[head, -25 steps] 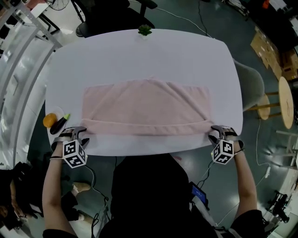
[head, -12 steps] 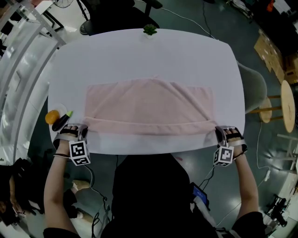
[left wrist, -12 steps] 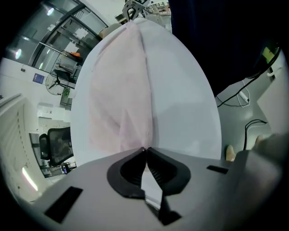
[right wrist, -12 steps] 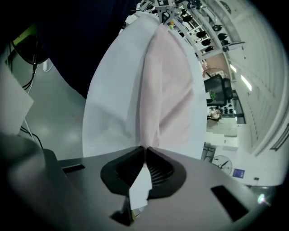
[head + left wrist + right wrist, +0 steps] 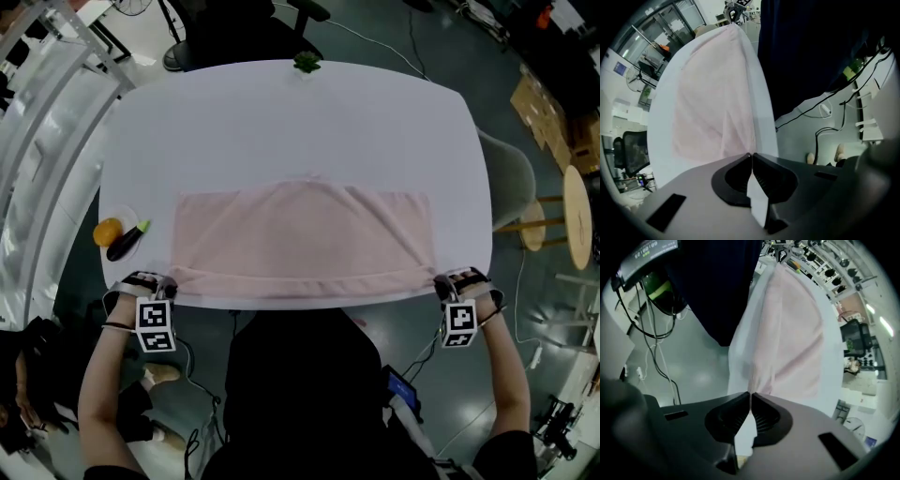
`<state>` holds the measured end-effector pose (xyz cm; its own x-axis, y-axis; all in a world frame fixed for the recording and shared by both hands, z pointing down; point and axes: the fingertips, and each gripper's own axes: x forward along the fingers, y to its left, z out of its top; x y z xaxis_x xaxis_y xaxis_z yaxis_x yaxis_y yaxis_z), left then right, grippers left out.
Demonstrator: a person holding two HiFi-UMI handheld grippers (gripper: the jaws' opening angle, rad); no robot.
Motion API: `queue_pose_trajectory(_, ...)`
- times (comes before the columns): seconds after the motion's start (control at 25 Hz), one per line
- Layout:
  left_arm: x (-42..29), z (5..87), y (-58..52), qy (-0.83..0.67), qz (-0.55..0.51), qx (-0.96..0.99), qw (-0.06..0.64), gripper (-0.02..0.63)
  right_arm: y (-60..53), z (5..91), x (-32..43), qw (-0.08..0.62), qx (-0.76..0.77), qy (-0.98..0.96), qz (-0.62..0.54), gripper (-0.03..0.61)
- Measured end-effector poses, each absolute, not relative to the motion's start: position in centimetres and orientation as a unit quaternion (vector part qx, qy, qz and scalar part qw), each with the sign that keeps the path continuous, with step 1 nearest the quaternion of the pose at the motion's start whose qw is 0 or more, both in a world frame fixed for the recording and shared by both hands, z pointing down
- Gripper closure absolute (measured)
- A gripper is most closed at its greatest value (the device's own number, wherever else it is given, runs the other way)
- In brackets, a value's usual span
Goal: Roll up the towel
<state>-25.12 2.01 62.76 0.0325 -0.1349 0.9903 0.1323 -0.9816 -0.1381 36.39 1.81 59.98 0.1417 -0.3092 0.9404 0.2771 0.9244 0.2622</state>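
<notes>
Left gripper [image 5: 751,154] and right gripper [image 5: 750,393] are each clamped on a near corner of the pink towel [image 5: 300,234], at 7 and 5 o'clock. The jaws hide the pinched cloth. The towel lies flat along the white table's [image 5: 281,112] 6 o'clock edge, where the person's dark top [image 5: 300,375] covers the rim.

Pink towel [image 5: 300,239], spread flat, near edge rolled
</notes>
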Motion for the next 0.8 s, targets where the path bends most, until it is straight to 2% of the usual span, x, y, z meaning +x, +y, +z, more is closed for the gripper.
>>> queue_pose_trajectory(0.2,-25.3,63.2,2.6,-0.018,-0.693,-0.720,0.036,0.592,2.6,61.7,36.3,0.763,-0.045,-0.639,-0.085,0.555)
queue_pose_trajectory(0.44,-25.9,62.3,0.9,-0.013,-0.659,-0.742,-0.120,0.591,0.8,60.9,36.3,0.747,-0.088,-0.652,0.095,0.554)
queue_pose_trajectory(0.56,-25.9,62.2,-0.9,-0.005,-0.649,-0.740,-0.177,0.592,-1.3,60.2,36.1,0.727,-0.080,-0.658,0.181,0.552)
queue_pose_trajectory(0.8,-25.8,63.3,-3.9,0.010,-0.657,-0.728,-0.196,0.590,-5.8,61.4,35.7,0.711,-0.041,-0.681,0.170,0.551)
